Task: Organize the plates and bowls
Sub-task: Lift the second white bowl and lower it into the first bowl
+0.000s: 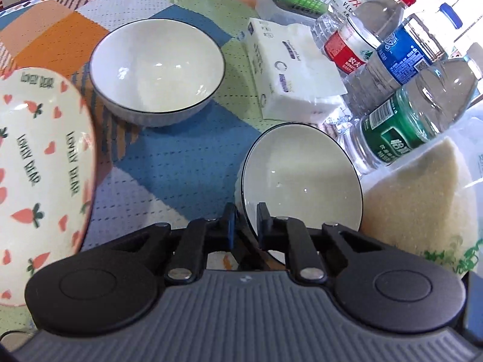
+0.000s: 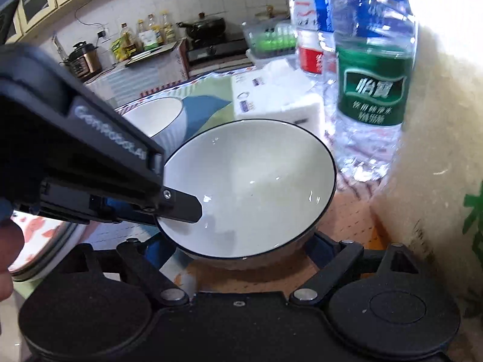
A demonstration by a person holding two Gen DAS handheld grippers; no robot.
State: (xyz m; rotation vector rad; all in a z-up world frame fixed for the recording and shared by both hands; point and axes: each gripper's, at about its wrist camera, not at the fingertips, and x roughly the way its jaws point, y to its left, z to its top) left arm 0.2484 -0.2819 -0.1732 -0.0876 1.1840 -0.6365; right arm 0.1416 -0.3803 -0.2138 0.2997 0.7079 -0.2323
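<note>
The left gripper (image 1: 245,211) pinches the rim of a black-rimmed white bowl (image 1: 302,181), tilted above a patchwork tablecloth (image 1: 181,163); a second bowl (image 1: 157,66) sits farther back, near a tissue pack (image 1: 289,66) and water bottles (image 1: 401,120). The right gripper (image 2: 241,244) straddles the held bowl, jaws wide. Behind are a stove (image 2: 215,49) and tiled wall (image 2: 211,0).

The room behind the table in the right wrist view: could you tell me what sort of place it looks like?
Most likely a home kitchen. A black pot sits on a stove, bottles of cooking oil line the tiled wall, and an electric cooker stands on the counter.
</note>
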